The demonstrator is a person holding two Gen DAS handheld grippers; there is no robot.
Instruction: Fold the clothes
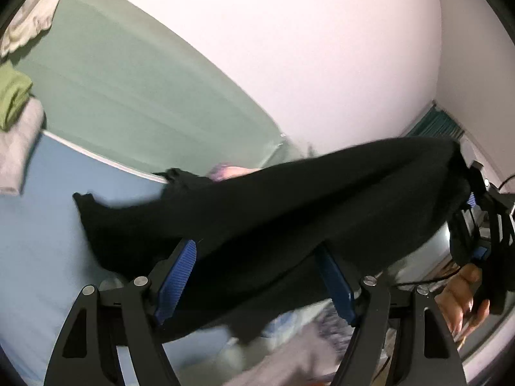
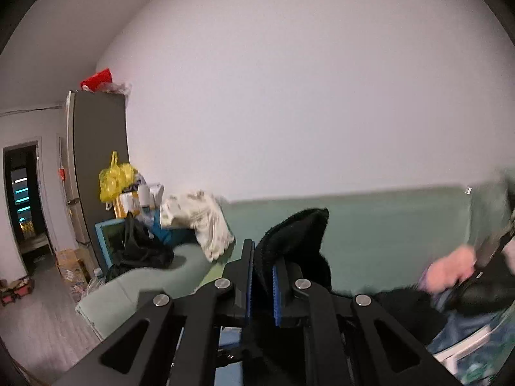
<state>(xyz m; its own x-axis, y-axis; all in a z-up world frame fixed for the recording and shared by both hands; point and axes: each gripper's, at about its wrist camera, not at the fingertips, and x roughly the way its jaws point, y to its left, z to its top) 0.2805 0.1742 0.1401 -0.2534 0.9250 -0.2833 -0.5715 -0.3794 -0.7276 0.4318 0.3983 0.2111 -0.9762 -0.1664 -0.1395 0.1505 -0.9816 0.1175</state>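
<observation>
**Black garment stretched between two grippers**

The right gripper (image 2: 262,284) pinches a thick fold of the black garment (image 1: 273,212). The left gripper (image 1: 257,276) stands spread, cloth draped between its pads. Soft, limp and light, it likely handles best by its edges. It hangs above the blue bed (image 1: 38,241).

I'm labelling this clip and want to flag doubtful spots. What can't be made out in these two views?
- Left wrist view: the black garment is motion-blurred and covers the left gripper opening, so its garment type and any contact are unclear.
- Left wrist view: the right gripper grip point sits at the edge, hidden by cloth.
- Right wrist view: the pink shape is too blurred to identify.
</observation>
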